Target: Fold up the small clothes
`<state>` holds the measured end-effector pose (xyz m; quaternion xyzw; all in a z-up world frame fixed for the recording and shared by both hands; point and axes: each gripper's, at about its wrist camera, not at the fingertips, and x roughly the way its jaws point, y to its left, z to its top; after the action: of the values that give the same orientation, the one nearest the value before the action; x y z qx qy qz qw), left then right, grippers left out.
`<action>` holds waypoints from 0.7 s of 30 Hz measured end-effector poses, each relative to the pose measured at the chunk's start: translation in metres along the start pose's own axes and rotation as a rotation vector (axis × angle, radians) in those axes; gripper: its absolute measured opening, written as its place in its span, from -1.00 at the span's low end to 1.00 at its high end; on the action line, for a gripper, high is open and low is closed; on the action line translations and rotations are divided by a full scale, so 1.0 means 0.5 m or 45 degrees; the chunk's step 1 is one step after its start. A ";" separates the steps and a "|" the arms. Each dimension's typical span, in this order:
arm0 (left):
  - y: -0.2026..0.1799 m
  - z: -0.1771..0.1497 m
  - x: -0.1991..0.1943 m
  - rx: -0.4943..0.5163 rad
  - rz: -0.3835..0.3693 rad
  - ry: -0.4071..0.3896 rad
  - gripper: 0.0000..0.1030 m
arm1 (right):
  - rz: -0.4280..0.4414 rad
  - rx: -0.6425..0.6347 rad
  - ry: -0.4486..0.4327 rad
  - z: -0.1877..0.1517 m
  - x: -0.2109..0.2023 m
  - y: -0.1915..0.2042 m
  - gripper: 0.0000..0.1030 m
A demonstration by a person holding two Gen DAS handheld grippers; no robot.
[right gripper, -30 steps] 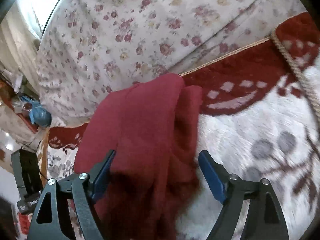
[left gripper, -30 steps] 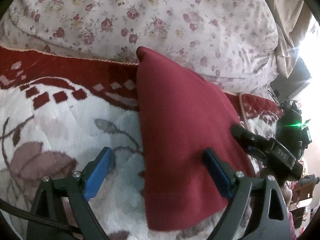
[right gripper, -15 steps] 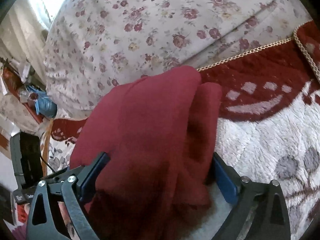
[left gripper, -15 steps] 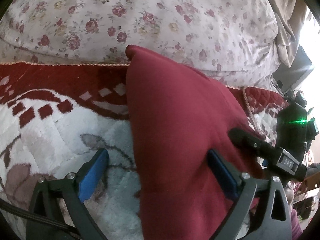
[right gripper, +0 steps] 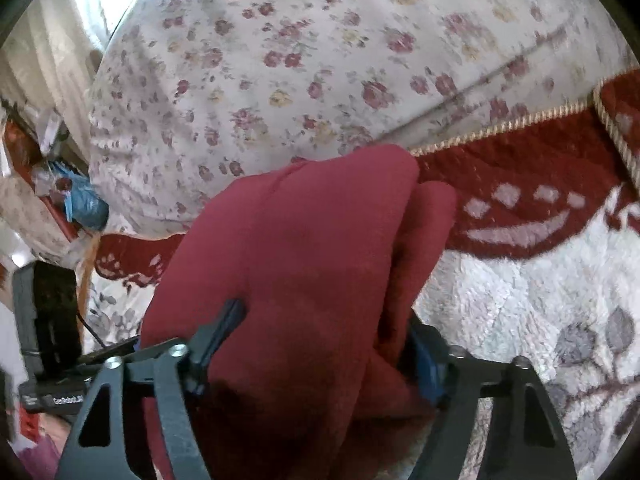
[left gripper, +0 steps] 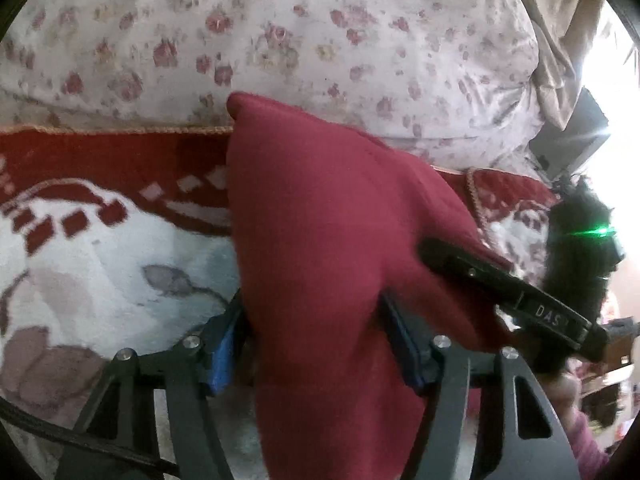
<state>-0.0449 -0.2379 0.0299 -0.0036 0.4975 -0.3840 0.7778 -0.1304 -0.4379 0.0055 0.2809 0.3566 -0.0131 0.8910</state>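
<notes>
1. Left gripper (left gripper: pixel 316 344), seen from the left wrist camera, has its two blue-padded fingers (left gripper: pixel 222 354) pressed against either side of the dark red garment (left gripper: pixel 328 240), clenched on the cloth.
2. From those fingers the garment stretches forward as a broad, smooth panel toward the far edge of the plush blanket (left gripper: pixel 100 264), and its top corner ends right at the blanket's corded border, against the floral duvet (left gripper: pixel 280 32) bunched behind.
3. On the right side of this view the right gripper (left gripper: pixel 504 292) comes in, one black finger lying against the garment's right edge, with a green light glowing on the body behind it.
4. White, grey and maroon leaf patterns cover the blanket to the left of the garment, and that part of it lies bare.
5. Right gripper (right gripper: pixel 320 344), in its own wrist view, is closed on the same dark red garment (right gripper: pixel 296 248); the left finger (right gripper: pixel 218 330) bites into the cloth and the blue pad of the other sits tight against a rolled fold on the right.
6. Here the garment is doubled in thick layers, its rounded top near the gold-corded far edge of the blanket (right gripper: pixel 520 292), touching the floral duvet (right gripper: pixel 340 40).
7. At the left edge of this view part of the left gripper (right gripper: pixel 48 320) shows as a dark block with a label; its fingers are hidden there.
</notes>
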 end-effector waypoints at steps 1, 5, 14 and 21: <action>-0.005 -0.001 -0.003 0.021 0.013 -0.008 0.10 | -0.017 -0.024 -0.006 0.000 -0.003 0.007 0.37; -0.006 -0.001 -0.031 -0.002 -0.011 -0.021 -0.09 | -0.054 -0.060 -0.036 -0.001 -0.027 0.033 0.23; -0.027 -0.068 -0.192 0.038 -0.016 -0.043 -0.15 | 0.020 -0.124 0.005 -0.036 -0.112 0.130 0.15; -0.015 -0.210 -0.268 0.069 0.061 0.040 -0.12 | 0.136 -0.087 0.147 -0.149 -0.167 0.181 0.17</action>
<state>-0.1592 -0.1229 0.0830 0.0354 0.4990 -0.3785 0.7788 -0.2192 -0.3387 0.0598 0.2692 0.3921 0.0627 0.8774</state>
